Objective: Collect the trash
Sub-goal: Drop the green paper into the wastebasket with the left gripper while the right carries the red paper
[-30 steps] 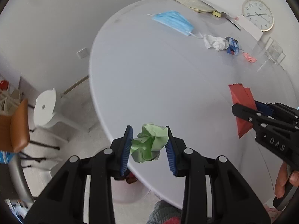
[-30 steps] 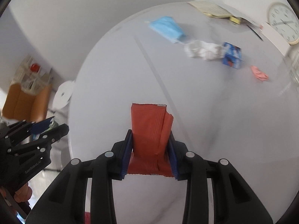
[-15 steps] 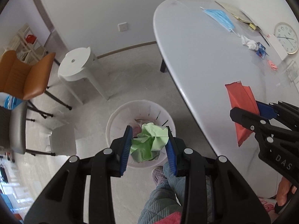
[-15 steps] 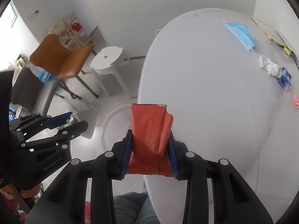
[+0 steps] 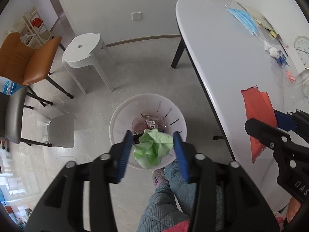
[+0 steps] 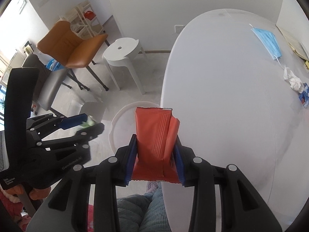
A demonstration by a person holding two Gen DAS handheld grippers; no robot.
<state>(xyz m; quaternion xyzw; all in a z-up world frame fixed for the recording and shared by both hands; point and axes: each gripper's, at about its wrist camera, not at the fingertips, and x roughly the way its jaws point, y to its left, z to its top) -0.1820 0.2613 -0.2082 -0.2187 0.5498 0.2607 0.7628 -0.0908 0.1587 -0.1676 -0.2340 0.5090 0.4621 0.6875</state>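
1. Our left claw point(image 5: 153, 150) points down over the round white plastic waste bin point(image 5: 119, 116) on the floor; its jaws have just been opening, blue pads point(image 5: 123, 152) now clear of the crumpled green paper ball point(image 5: 153, 148) between them.
2. Bin already has clear wrappers and scraps inside.
3. Our right claw point(image 6: 154, 160) is clamped on the flat orange-red foil snack wrapper point(image 6: 154, 133), above the white oval tabletop point(image 6: 222, 106) edge, next to the bin.
4. On tabletop, far side: blue surgical face mask point(image 6: 267, 42), crumpled white tissue point(image 6: 293, 80), small blue carton point(image 6: 304, 96).
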